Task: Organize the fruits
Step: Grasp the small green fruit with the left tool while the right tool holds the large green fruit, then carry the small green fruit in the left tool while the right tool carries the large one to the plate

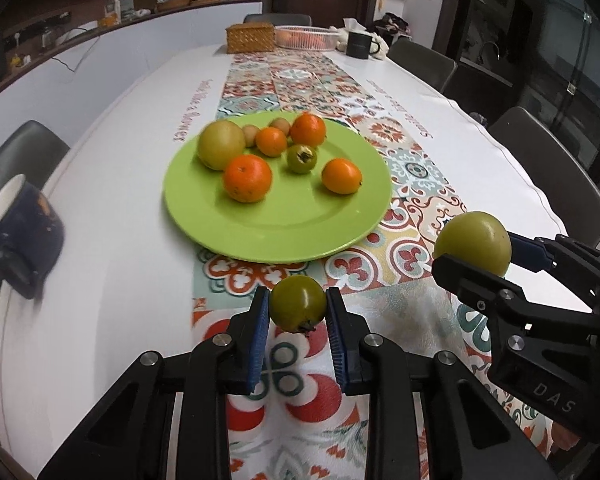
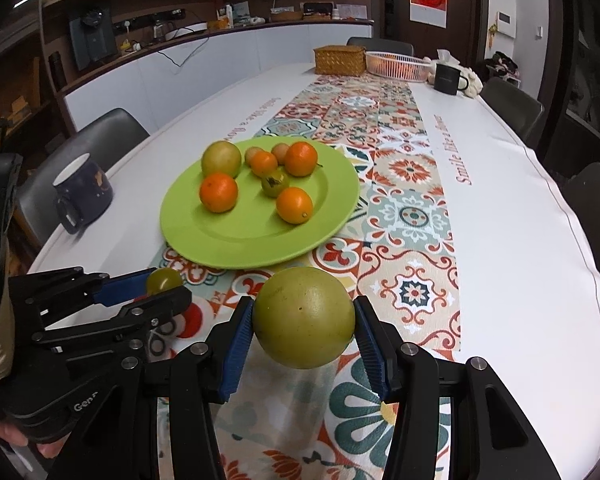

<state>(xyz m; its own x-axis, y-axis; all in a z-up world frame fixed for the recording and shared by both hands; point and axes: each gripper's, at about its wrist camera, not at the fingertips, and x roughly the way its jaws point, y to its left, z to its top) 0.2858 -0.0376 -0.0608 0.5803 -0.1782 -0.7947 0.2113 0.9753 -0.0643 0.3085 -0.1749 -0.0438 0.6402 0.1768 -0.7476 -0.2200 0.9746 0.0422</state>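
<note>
A green plate (image 1: pixel 260 232) (image 2: pixel 228 240) on the patterned runner holds several fruits: oranges, a yellow-green round fruit (image 1: pixel 221 145) and a small green persimmon (image 1: pixel 301 158). My left gripper (image 1: pixel 298 308) is shut on a small green persimmon (image 1: pixel 298 303) (image 2: pixel 164 280), held above the runner in front of the plate. My right gripper (image 2: pixel 303 322) (image 1: pixel 476 256) is shut on a large yellow-green round fruit (image 2: pixel 303 316) (image 1: pixel 474 242), to the right of the left one, near the plate's front edge.
A dark blue mug (image 1: pixel 20 236) (image 2: pixel 82 192) stands left of the plate. At the table's far end are a wicker box (image 1: pixel 250 38), a white basket (image 1: pixel 306 36) and a black mug (image 1: pixel 358 44). Grey chairs surround the table.
</note>
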